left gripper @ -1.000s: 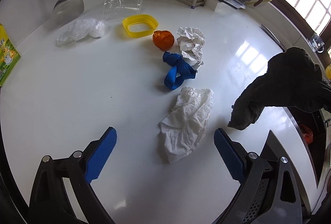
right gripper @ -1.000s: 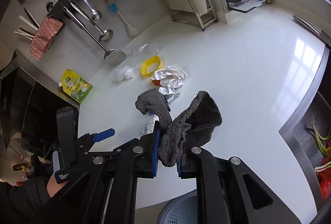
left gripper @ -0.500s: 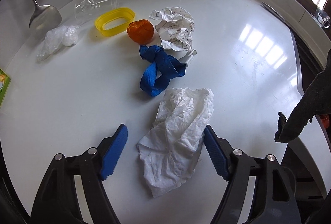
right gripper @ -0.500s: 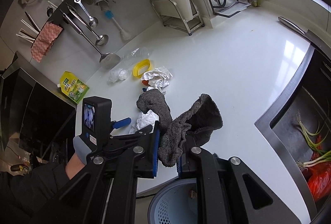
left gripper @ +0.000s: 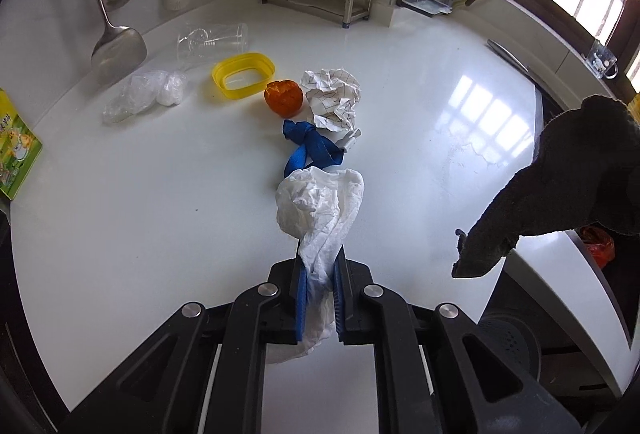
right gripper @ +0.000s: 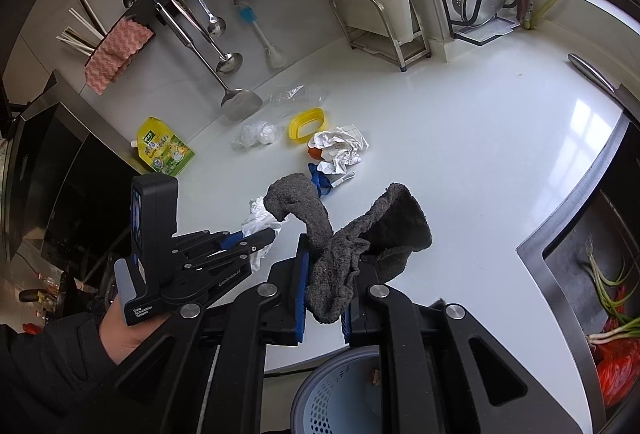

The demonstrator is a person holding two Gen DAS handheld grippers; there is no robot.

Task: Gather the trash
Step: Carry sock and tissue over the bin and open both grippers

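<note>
The left gripper (left gripper: 319, 284) has its fingers pinched on the crumpled white paper towel (left gripper: 320, 211), at frame centre. The right gripper (right gripper: 323, 276) clamps the dark grey woolly sock (right gripper: 352, 234), directly above the pale perforated plastic bin (right gripper: 324, 400) at the lower edge.

Recommended: release the sock over the bin mouth first, then carry the towel across, lifting it clear of the knotted blue strap (left gripper: 310, 149).

Half a second ago the left fingers stood wide around the towel; they are now shut on it.
</note>
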